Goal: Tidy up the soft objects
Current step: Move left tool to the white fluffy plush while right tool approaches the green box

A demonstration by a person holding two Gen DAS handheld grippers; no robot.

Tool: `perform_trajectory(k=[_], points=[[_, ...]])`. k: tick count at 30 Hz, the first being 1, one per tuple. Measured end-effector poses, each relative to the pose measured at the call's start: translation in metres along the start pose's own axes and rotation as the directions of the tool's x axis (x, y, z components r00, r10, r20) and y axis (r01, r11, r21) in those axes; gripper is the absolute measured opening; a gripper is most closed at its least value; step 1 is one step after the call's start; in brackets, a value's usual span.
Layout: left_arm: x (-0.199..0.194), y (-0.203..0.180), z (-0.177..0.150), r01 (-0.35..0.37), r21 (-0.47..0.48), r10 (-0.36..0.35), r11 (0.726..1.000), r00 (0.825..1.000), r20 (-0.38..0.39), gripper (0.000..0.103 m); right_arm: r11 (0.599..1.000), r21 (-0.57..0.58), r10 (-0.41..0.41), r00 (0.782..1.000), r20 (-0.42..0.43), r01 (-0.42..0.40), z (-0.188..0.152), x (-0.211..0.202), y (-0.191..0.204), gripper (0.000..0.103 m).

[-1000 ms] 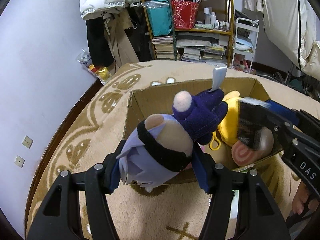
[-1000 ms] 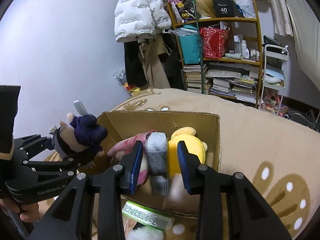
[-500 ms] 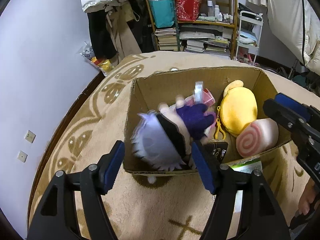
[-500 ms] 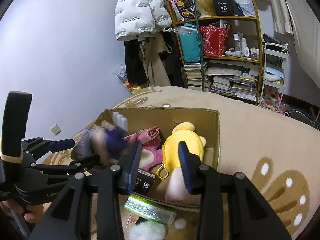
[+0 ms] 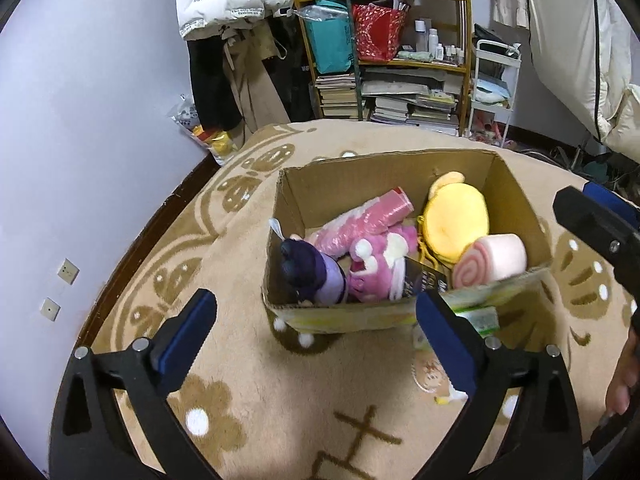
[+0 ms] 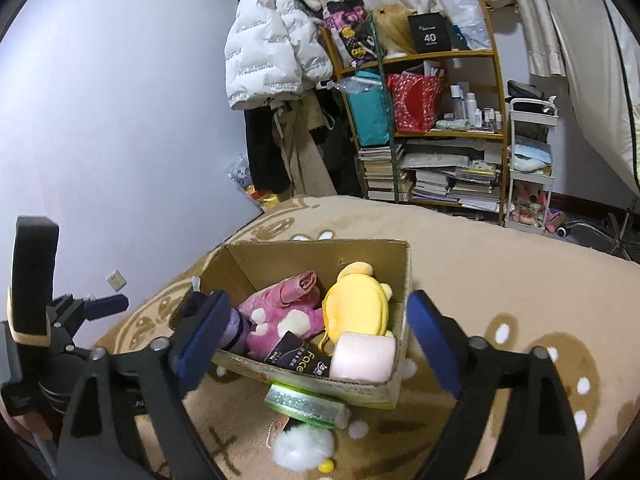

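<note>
Now the left gripper (image 5: 316, 326) has just spread wide, nothing between its pads; the doll (image 5: 310, 274) lies just ahead in the box (image 5: 516, 196). Right gripper (image 6: 318, 326) likewise just opened, empty, roll (image 6: 362, 356) ahead.

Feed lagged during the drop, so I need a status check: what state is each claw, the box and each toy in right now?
Left claw: jaws just opened, empty.
Right claw: jaws just opened, empty.
Cardboard box: open-topped, on the rug.
Purple doll: in the box, near left corner.
Pink plush: lying in the box.
Yellow plush: in the box.
Pink swirl roll: in the box, near right corner.
White pom-pom toy: on the rug, outside the box.
</note>
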State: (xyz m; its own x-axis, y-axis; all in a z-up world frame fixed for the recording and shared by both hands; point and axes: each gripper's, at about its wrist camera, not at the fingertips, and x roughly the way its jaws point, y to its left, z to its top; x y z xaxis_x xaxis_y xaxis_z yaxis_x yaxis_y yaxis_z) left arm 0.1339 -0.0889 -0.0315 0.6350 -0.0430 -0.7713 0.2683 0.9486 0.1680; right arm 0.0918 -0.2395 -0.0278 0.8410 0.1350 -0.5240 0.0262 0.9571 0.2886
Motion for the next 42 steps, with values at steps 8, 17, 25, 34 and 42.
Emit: perform_trajectory(k=[8, 17, 25, 34, 42], points=[[-0.013, -0.009, -0.016, 0.065, 0.008, -0.065, 0.998, 0.996, -0.063, 0.100, 0.999, 0.030, -0.014, 1.000, -0.002, 0.014, -0.002, -0.025, -0.007, 0.103], [-0.009, -0.029, -0.032, 0.077, 0.019, -0.075, 0.997, 0.992, -0.097, 0.100, 0.999, 0.046, -0.002, 0.998, -0.064, 0.005, -0.016, -0.029, -0.014, 0.103], [0.015, -0.040, -0.039, 0.121, -0.020, -0.123, 0.992, 0.981, -0.152, 0.100, 0.997, 0.076, -0.003, 0.990, -0.140, 0.014, -0.028, -0.016, -0.026, 0.103], [0.051, -0.048, -0.047, 0.197, -0.120, -0.220, 0.973, 0.952, -0.215, 0.100, 0.994, 0.102, -0.003, 0.970, -0.245, 0.029, -0.046, 0.010, -0.040, 0.103], [0.081, -0.052, -0.056, 0.204, -0.153, -0.241, 0.967, 0.929, -0.282, 0.100, 0.991, 0.128, 0.009, 0.947, -0.322, 0.034, -0.059, 0.032, -0.048, 0.103]])
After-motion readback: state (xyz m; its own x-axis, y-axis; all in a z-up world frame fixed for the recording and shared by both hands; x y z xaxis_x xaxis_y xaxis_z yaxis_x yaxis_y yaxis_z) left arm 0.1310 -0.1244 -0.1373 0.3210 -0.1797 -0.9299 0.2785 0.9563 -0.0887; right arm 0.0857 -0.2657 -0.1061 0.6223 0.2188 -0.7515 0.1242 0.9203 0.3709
